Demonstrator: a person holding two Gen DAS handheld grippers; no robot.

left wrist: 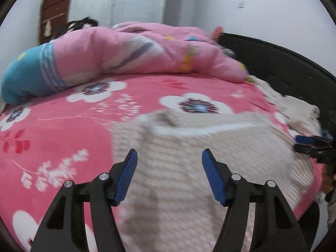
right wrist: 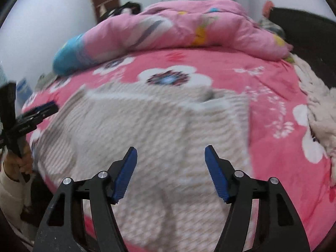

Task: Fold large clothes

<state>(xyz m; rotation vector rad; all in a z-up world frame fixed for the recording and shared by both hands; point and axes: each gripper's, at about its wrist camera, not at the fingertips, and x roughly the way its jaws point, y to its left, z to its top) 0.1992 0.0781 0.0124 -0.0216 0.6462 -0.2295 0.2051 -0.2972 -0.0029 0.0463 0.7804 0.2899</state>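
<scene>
While the cream knit sweater (left wrist: 210,168) lies spread flat on the near part of the bed, neither gripper holds any of it. It covers the pink floral sheet (left wrist: 63,126) from the near edge up toward the middle, with its neckline (left wrist: 189,126) on the far side, blurred by motion. In the right wrist view the same sweater (right wrist: 147,136) fills the centre, with one folded or bunched part near a white flower print on the sheet (right wrist: 273,84).

The left gripper (left wrist: 169,157) hovers over the sweater's body with its jaws wide apart and nothing between the blue pads (left wrist: 126,178). The right gripper (right wrist: 171,154) hovers likewise, jaws wide, empty. From the left wrist view the right gripper (left wrist: 302,143) shows at the sweater's right edge; from the right wrist view the left gripper (right wrist: 40,111) shows at the left edge, held in a hand (right wrist: 16,163).

Beyond the sweater a pink quilt (left wrist: 136,50) with a blue end lies heaped across the far side of the bed. A second pale knit (right wrist: 319,109) lies bunched at the right edge beside the dark bed frame (left wrist: 283,63). A brown door (left wrist: 55,10) stands in the white wall behind.
</scene>
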